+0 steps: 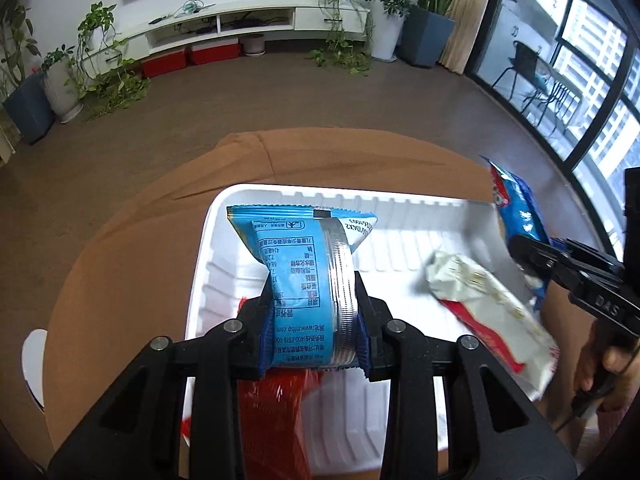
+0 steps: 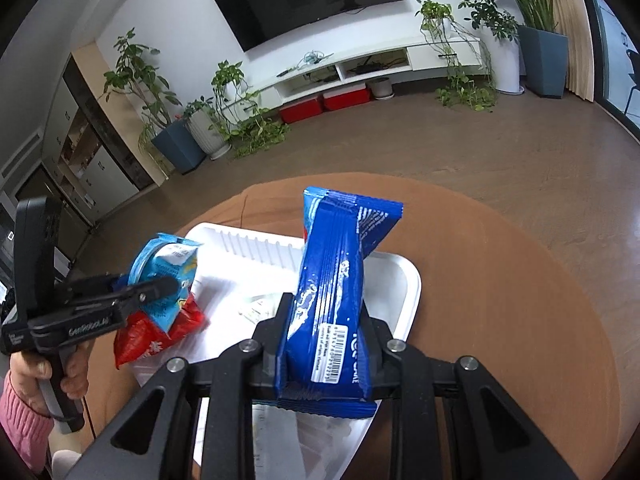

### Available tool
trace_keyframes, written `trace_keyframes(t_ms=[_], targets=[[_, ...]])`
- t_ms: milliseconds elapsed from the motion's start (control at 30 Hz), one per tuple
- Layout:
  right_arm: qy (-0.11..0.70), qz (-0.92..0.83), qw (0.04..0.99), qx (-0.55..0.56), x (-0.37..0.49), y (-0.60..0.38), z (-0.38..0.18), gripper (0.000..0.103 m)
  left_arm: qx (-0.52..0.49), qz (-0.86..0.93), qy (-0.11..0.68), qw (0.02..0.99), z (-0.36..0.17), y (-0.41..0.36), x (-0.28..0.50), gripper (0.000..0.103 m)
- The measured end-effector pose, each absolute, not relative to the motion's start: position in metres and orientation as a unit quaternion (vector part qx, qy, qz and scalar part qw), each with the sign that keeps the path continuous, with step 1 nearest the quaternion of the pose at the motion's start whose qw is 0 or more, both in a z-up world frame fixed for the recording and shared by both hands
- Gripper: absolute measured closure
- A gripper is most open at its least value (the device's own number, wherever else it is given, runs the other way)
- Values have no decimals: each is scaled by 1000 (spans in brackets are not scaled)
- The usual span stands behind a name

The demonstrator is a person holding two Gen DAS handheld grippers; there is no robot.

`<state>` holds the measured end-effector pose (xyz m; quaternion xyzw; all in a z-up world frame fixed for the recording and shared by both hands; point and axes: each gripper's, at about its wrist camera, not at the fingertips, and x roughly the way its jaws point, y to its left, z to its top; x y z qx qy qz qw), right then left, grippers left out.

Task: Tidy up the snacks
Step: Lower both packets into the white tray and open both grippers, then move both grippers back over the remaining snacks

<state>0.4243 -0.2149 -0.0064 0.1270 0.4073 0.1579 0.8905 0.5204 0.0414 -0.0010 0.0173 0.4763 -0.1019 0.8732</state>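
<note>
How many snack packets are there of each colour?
Light blue snack packet: 1
Dark blue snack packet: 1
Red snack packet: 1
White snack packet: 1
Total: 4

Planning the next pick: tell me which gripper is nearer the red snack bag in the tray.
Left. The left gripper hangs right over the red snack bag; the right gripper is farther across the tray.

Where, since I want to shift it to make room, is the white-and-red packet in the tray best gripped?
Probably across its narrow middle, coming from above. The white-and-red packet seems to lie flat and slantwise in the white tray, with both long edges free. It is blurred, so its pose is unsure.
</note>
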Motion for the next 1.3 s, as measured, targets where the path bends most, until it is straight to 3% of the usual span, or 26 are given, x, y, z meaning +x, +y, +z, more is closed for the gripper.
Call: trace_keyframes(t_ms=[233, 333, 700, 900, 1300], targets=[[415, 153, 888, 128, 428, -214, -9, 65, 20, -97, 475, 874, -16, 44, 539, 69], [407, 150, 891, 131, 425, -216, -5, 62, 22, -88, 460, 883, -12, 46, 540, 52], [389, 149, 899, 137, 410, -222, 7, 59, 24, -84, 425, 901, 14, 55, 517, 51], [373, 154, 904, 139, 388, -218, 25, 58, 12, -84, 418, 904, 31, 63, 467, 51], [317, 168, 924, 131, 284, -202, 62, 46, -15, -94, 418, 904, 44, 85, 340, 49]])
